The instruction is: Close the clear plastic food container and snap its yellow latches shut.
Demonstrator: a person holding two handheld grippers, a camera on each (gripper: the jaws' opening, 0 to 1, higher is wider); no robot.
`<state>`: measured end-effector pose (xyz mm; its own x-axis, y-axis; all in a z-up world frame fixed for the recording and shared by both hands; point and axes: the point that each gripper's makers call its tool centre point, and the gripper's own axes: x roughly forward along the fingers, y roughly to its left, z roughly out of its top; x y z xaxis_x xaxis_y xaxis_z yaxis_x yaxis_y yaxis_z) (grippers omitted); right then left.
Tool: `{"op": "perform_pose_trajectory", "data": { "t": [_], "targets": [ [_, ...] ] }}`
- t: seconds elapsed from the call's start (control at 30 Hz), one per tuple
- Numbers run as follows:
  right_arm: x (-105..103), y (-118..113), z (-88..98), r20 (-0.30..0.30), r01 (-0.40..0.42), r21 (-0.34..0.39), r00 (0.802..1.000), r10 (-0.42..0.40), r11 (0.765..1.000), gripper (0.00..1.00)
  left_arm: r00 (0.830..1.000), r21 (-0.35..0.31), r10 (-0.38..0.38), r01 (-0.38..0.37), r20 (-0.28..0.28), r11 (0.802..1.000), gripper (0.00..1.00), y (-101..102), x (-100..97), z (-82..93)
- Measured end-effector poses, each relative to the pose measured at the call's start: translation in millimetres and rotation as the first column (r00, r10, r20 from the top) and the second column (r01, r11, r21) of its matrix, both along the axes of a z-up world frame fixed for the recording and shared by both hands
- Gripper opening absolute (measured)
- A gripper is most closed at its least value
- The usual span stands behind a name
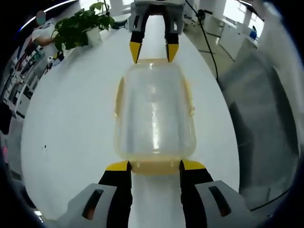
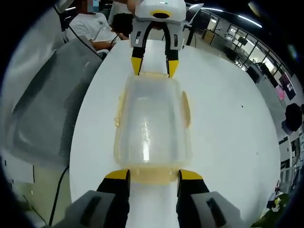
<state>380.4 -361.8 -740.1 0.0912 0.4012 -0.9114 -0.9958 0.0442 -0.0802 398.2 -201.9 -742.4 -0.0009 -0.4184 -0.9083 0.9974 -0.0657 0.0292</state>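
Observation:
The clear plastic container (image 1: 154, 114) lies lengthwise on the white table (image 1: 71, 133), its clear lid resting on top. Yellow side latches (image 1: 118, 99) flare outward along both long sides. My left gripper (image 1: 155, 166) is open, its yellow tips at either side of the near end latch (image 1: 153, 167). My right gripper (image 1: 153, 52) faces it at the far end, also open. In the right gripper view the same container (image 2: 152, 123) sits between my right gripper (image 2: 153, 175) and the left gripper (image 2: 154, 66). The near end latch (image 2: 153, 176) lies between the right tips.
A potted plant (image 1: 83, 26) stands at the table's far left corner. A grey mesh chair (image 2: 42, 109) is beside the table, with a black cable (image 1: 209, 47) running off the edge. A person in a white shirt (image 2: 95, 26) sits beyond the table's end.

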Motion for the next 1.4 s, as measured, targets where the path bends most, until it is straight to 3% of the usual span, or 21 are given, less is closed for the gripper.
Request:
{"op": "perform_pose_trajectory", "data": {
  "t": [0.63,0.77,0.87,0.93,1.0,1.03,1.1,1.13,1.17,1.23,1.27,1.3,1.4],
  "targets": [
    [0,-2,-6.2,0.005,0.018,-0.026,1.0,-0.018,1.0,0.37,1.0,0.001,-0.003,0.003,-0.001,1.0,0.38,3,-2.5,-3.8],
    [0,-11,-3.8,0.004,0.046,-0.031,0.999,-0.046,0.998,0.41,0.999,0.0,0.042,-0.042,-0.003,0.999,0.55,9,0.3,-2.6],
    [-2,-12,1.2,-0.017,0.097,0.003,0.995,-0.097,0.995,0.39,0.998,0.0,0.066,-0.066,-0.023,0.998,0.57,16,-2.0,-0.9],
    [-1,-9,7.6,-0.034,0.145,0.062,0.989,-0.143,0.987,0.39,0.99,-0.002,0.129,-0.13,-0.053,0.992,0.63,20,-4.2,0.0],
    [1,-12,12.2,-0.037,0.188,0.083,0.982,-0.186,0.979,0.38,0.984,-0.039,0.163,-0.167,-0.076,0.985,0.62,20,-5.1,4.1],
    [2,-12,13.6,-0.043,0.217,0.092,0.976,-0.214,0.972,0.37,0.976,-0.053,0.199,-0.204,-0.092,0.978,0.59,20,-4.4,5.7],
    [8,-16,16.3,-0.038,0.28,0.101,0.96,-0.278,0.955,0.35,0.944,-0.08,0.291,-0.305,-0.154,0.949,0.55,19,-4.1,9.0],
    [10,-16,18.1,-0.043,0.321,0.113,0.947,-0.319,0.94,0.35,0.925,-0.091,0.328,-0.35,-0.193,0.932,0.54,18,-5.1,10.4],
    [10,-15,19.3,-0.059,0.349,0.126,0.937,-0.345,0.929,0.36,0.892,-0.098,0.384,-0.415,-0.239,0.904,0.54,17,-4.9,11.4],
    [11,-10,22.0,-0.098,0.408,0.162,0.913,-0.397,0.898,0.36,0.856,-0.115,0.438,-0.482,-0.275,0.869,0.52,16,-1.9,13.1],
    [10,-7,22.8,-0.122,0.431,0.18,0.902,-0.415,0.884,0.35,0.849,-0.118,0.447,-0.493,-0.281,0.862,0.5,15,-1.8,13.7],
    [8,-5,22.4,-0.158,0.467,0.189,0.883,-0.443,0.864,0.32,0.823,-0.121,0.475,-0.53,-0.31,0.839,0.5,14,-2.8,15.0],
    [10,-6,18.4,-0.166,0.522,0.183,0.852,-0.497,0.833,0.32,0.757,-0.113,0.535,-0.61,-0.375,0.784,0.5,10,-4.5,15.9]
  ]
}}
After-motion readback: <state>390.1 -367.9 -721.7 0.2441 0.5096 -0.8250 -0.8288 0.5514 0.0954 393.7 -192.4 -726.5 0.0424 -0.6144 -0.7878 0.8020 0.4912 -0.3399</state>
